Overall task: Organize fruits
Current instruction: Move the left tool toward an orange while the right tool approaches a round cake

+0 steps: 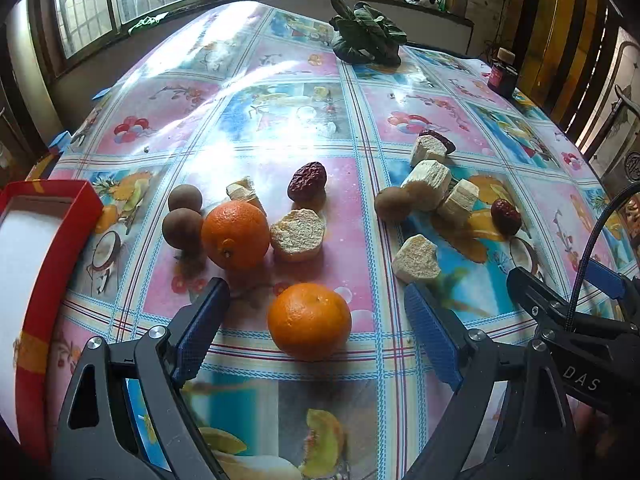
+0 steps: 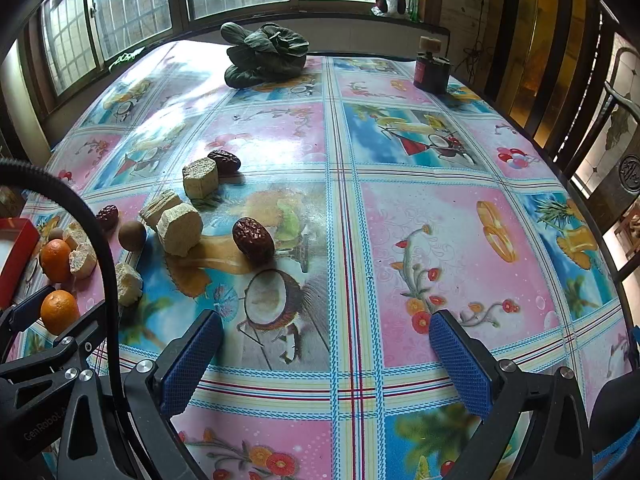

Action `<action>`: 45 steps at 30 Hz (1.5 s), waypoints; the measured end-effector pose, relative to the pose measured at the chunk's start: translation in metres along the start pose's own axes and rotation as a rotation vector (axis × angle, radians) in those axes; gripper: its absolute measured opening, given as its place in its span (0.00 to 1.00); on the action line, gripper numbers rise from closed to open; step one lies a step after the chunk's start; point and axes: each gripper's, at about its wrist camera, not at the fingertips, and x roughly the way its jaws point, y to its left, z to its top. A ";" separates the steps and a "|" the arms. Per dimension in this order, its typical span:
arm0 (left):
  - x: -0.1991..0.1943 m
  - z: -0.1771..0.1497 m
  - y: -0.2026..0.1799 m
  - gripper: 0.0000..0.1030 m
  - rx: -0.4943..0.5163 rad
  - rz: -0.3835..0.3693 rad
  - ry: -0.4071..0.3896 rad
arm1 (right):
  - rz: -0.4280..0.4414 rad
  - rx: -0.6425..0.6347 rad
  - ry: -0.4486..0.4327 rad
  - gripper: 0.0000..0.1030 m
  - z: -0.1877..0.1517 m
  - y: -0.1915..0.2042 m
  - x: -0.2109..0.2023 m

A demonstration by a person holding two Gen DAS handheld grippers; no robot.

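In the left wrist view my left gripper (image 1: pixel 316 300) is open, its blue fingers on either side of a near orange (image 1: pixel 309 321) on the table. A second orange (image 1: pixel 235 234) sits behind it, beside two brown round fruits (image 1: pixel 182 227), several pale dried chunks (image 1: pixel 297 234) and red dates (image 1: pixel 307 181). A red box (image 1: pixel 44 264) with a white inside stands at the left. In the right wrist view my right gripper (image 2: pixel 326 320) is open and empty above bare tablecloth; a red date (image 2: pixel 253 240) and pale chunks (image 2: pixel 179 229) lie ahead to its left.
A leafy green vegetable (image 2: pixel 266 54) lies at the far side of the table. A dark jar (image 2: pixel 431 68) stands at the far right. Windows run behind; wooden chairs (image 2: pixel 608 148) stand to the right. The left gripper shows at the right view's left edge (image 2: pixel 44 320).
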 end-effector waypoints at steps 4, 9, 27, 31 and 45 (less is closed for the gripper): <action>0.000 0.000 0.001 0.87 0.000 0.000 0.000 | 0.000 0.000 0.000 1.00 0.001 0.000 0.000; 0.001 0.001 0.002 0.87 0.000 0.000 0.000 | 0.000 0.000 0.001 1.00 0.001 0.000 0.000; -0.004 -0.001 0.007 0.88 0.090 -0.065 0.080 | 0.002 0.001 0.002 1.00 0.001 0.000 0.000; -0.021 -0.009 0.033 0.87 0.011 -0.106 0.079 | 0.069 -0.005 -0.012 0.96 -0.003 0.001 -0.008; -0.053 -0.012 0.071 0.87 0.038 -0.099 0.034 | 0.243 -0.131 -0.106 0.82 -0.005 0.043 -0.057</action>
